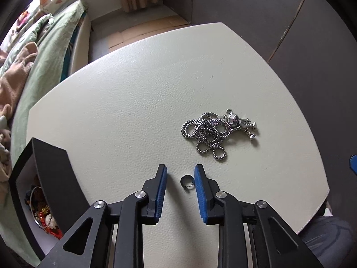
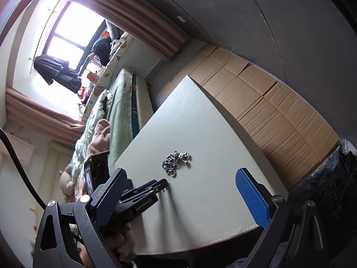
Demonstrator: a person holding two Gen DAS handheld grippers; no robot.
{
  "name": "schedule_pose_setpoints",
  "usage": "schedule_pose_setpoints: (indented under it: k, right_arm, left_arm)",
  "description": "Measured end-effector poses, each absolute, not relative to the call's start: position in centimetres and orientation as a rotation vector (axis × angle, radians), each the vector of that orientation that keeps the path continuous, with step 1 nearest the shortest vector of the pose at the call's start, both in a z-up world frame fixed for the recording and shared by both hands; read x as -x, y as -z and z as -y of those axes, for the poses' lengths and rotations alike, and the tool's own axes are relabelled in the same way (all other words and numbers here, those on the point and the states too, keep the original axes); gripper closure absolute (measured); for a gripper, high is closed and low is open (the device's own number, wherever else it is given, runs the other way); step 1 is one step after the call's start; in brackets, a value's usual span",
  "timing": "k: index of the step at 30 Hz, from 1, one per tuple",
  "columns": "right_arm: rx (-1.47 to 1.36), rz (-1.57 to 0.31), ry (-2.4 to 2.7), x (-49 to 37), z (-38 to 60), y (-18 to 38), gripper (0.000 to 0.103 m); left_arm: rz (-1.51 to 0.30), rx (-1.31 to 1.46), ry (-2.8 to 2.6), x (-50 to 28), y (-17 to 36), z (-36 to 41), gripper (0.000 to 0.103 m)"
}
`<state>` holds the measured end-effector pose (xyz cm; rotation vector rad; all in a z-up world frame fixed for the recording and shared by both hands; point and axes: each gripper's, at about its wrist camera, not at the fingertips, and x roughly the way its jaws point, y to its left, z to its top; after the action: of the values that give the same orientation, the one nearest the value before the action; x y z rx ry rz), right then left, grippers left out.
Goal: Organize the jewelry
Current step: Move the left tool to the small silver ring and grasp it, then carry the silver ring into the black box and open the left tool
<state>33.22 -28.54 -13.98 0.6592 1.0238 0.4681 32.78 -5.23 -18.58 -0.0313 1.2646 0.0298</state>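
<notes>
A small silver ring (image 1: 187,181) lies on the white table (image 1: 138,93), between the blue pads of my open left gripper (image 1: 180,170), close to the right pad (image 1: 199,183). A tangled silver ball chain with a pendant (image 1: 214,130) lies beyond it to the right; it also shows in the right wrist view (image 2: 175,162). My right gripper (image 2: 183,176) is wide open and empty, held above the table's near edge. The left gripper (image 2: 158,186) shows in the right wrist view, low on the table.
A black open box (image 1: 55,178) with colourful beads and trinkets (image 1: 44,218) stands at the table's left edge. A bed with green bedding (image 1: 44,51) lies left of the table. Flattened cardboard (image 2: 267,102) covers the floor beyond the table.
</notes>
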Motion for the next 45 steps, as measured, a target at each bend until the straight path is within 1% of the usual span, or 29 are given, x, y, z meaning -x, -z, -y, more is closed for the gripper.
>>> schedule_pose_setpoints:
  k: [1,2,3,4,11,13,14,20,32,34,35,36,38,45]
  right_arm:
    - [-0.663,-1.024,-0.467,-33.2,28.7,14.1,0.004]
    - [-0.665,-1.024,-0.465,-33.3,28.8,14.2,0.004]
    - [-0.664,-1.026,-0.464,-33.4,28.9,14.2,0.004]
    - [-0.663,-1.027,-0.463,-33.2,29.0,14.1,0.004]
    - [-0.634,-1.032,-0.452,-33.3,28.3,13.9,0.004]
    - [-0.630,-1.036,-0.449,-33.3,28.2,13.9,0.004]
    - [-0.628,-1.038,-0.446,-33.3,28.1,13.9,0.004]
    - [-0.591,-1.061,-0.426,-33.7,27.6,14.2,0.004]
    - [-0.351,-1.100,-0.426,-35.4,23.6,13.9,0.005]
    - [-0.326,-1.111,-0.447,-35.9,22.8,14.0,0.006]
    - [-0.308,-1.112,-0.453,-36.1,22.4,14.1,0.008]
    - [-0.287,-1.111,-0.458,-36.3,22.0,14.2,0.014]
    - [-0.252,-1.121,-0.472,-36.6,21.1,14.3,0.019]
    - [-0.155,-1.135,-0.553,-37.6,19.1,14.6,0.020]
  left_arm:
    - [-1.269,0.036,-0.031,-32.9,18.6,5.2,0.076]
    - [-1.273,0.043,-0.032,-33.0,18.6,5.0,0.078]
    - [-1.274,0.045,-0.036,-33.1,18.6,4.8,0.083]
    - [-1.278,0.049,-0.038,-33.1,18.5,4.6,0.084]
    - [-1.295,0.056,-0.024,-33.3,18.7,4.5,0.085]
    - [-1.289,0.035,-0.023,-33.3,18.8,4.4,0.089]
    - [-1.286,0.036,-0.019,-33.3,18.8,4.3,0.090]
    - [-1.258,0.083,0.016,-32.7,18.2,2.9,0.090]
    - [-1.107,0.195,0.046,-29.8,12.9,-1.7,0.090]
    - [-1.084,0.228,0.040,-29.1,12.2,-2.7,0.090]
    - [-1.070,0.246,0.036,-28.8,11.9,-3.4,0.090]
    - [-1.055,0.260,0.028,-28.4,11.6,-4.1,0.090]
    - [-1.035,0.282,0.010,-27.6,11.1,-5.2,0.090]
    - [-1.004,0.379,-0.046,-26.6,11.1,-9.8,0.090]
